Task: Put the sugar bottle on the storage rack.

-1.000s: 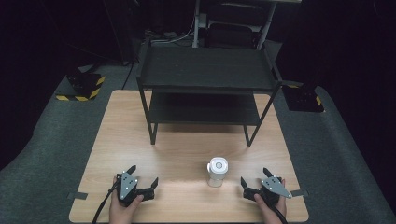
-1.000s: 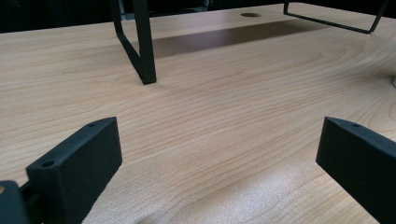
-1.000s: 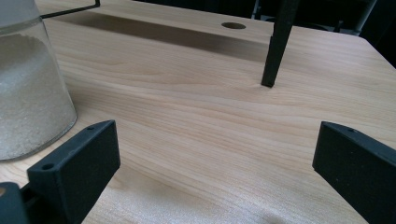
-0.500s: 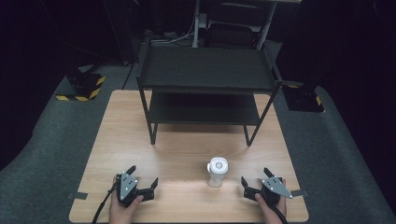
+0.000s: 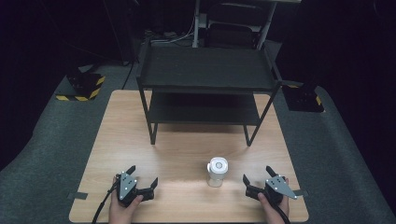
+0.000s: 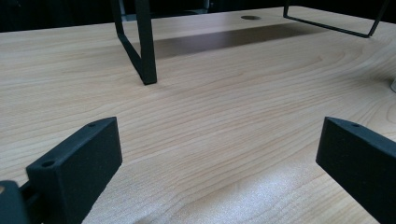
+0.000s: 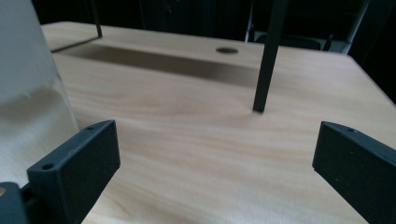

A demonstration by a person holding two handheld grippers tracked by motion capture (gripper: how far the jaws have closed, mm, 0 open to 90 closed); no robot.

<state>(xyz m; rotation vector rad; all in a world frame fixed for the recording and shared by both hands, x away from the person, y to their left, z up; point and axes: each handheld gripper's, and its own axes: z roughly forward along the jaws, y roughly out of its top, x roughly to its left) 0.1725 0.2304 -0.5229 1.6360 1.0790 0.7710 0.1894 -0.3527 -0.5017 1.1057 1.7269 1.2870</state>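
A small clear jar with a white lid stands upright on the wooden table, near the front and between my two grippers. My left gripper rests at the front left, open, with only bare wood between its jaws. At the front right my right gripper is open too, a little to the right of the jar. The jar's pale side fills the left edge of the right gripper view, beside the left jaw and outside the gap.
A black two-tier metal shelf stands on the far half of the table, both tiers bare. Its legs rise ahead of each gripper. Grey carpet surrounds the table; a yellow-black striped block lies at the left.
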